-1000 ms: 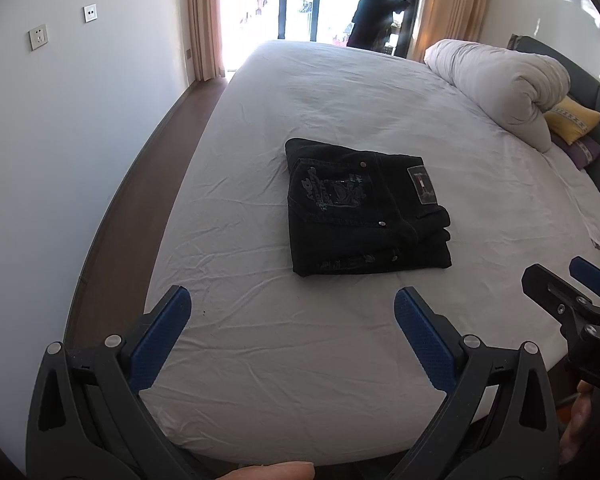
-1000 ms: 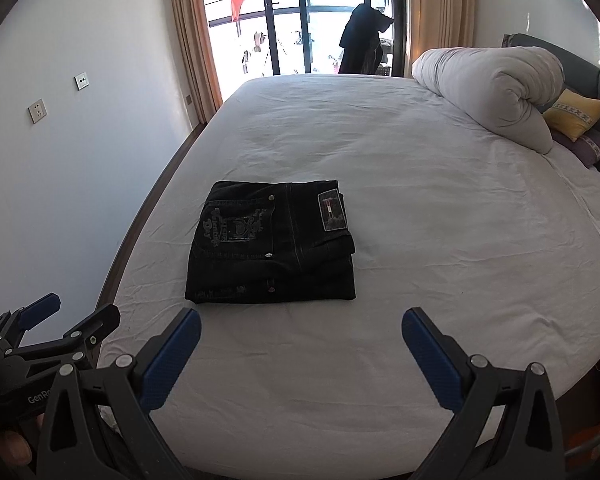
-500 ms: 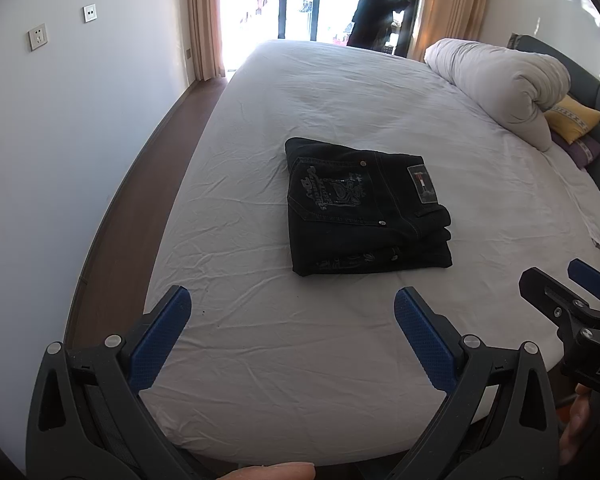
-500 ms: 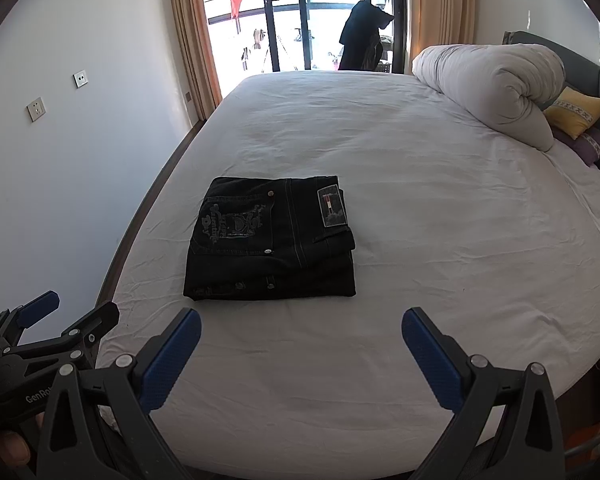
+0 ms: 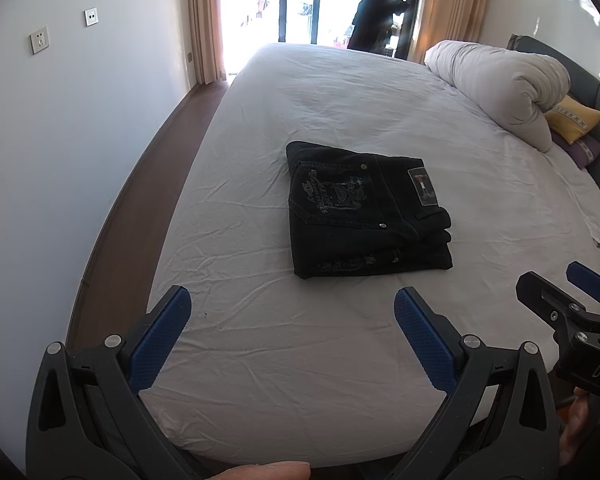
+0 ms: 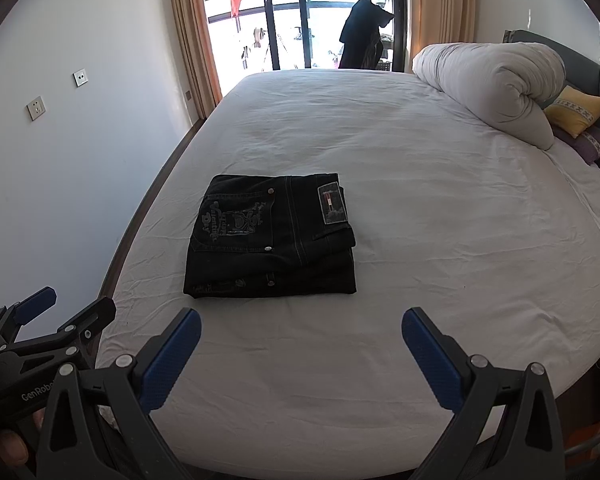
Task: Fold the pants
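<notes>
Black jeans lie folded into a compact rectangle on the white bed sheet, back pocket and label upward. They also show in the right wrist view. My left gripper is open and empty, held back over the bed's near edge, well short of the jeans. My right gripper is open and empty, also back near the near edge. Each gripper shows at the side of the other's view, the right one and the left one.
A rolled white duvet and yellow and purple pillows lie at the right by the dark headboard. A wall with sockets and a strip of brown floor run along the left. Balcony doors stand at the far end.
Both grippers have drawn back slightly from the jeans, mostly seen in the right wrist view. The jeans have not moved.
</notes>
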The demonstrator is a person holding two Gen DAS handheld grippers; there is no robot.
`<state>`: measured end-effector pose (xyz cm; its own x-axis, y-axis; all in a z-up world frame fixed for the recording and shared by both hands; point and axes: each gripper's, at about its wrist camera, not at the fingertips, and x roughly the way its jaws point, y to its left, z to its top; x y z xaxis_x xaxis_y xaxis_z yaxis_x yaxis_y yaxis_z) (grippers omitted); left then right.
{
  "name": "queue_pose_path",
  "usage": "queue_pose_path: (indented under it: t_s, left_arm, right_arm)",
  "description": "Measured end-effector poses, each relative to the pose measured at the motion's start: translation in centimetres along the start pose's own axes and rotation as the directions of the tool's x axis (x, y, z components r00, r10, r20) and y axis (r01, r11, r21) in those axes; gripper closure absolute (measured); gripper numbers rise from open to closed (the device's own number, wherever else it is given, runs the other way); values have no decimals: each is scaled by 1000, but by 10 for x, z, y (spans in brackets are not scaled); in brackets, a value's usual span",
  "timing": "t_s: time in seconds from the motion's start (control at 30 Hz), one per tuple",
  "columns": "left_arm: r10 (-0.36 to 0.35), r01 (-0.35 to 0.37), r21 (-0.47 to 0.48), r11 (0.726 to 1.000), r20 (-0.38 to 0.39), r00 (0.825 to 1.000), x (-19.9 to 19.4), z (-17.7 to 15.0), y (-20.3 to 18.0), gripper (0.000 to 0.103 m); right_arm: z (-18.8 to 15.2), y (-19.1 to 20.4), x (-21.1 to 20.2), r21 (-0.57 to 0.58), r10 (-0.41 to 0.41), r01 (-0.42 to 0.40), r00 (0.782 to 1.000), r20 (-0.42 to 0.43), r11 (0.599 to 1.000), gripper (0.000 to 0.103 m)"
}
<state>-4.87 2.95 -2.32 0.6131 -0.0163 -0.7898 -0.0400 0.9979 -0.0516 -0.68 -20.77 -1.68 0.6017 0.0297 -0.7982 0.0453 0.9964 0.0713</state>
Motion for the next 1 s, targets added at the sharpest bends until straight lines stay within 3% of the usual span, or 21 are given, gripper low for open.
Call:
queue_pose_path:
  t_s: [1.0]
  left_arm:
    - [13, -13, 2, 1000, 4, 1000, -2, 1, 2, 0]
  right_arm:
    - [-1, -2, -1, 0, 2, -2, 1000, -4, 1000, 0]
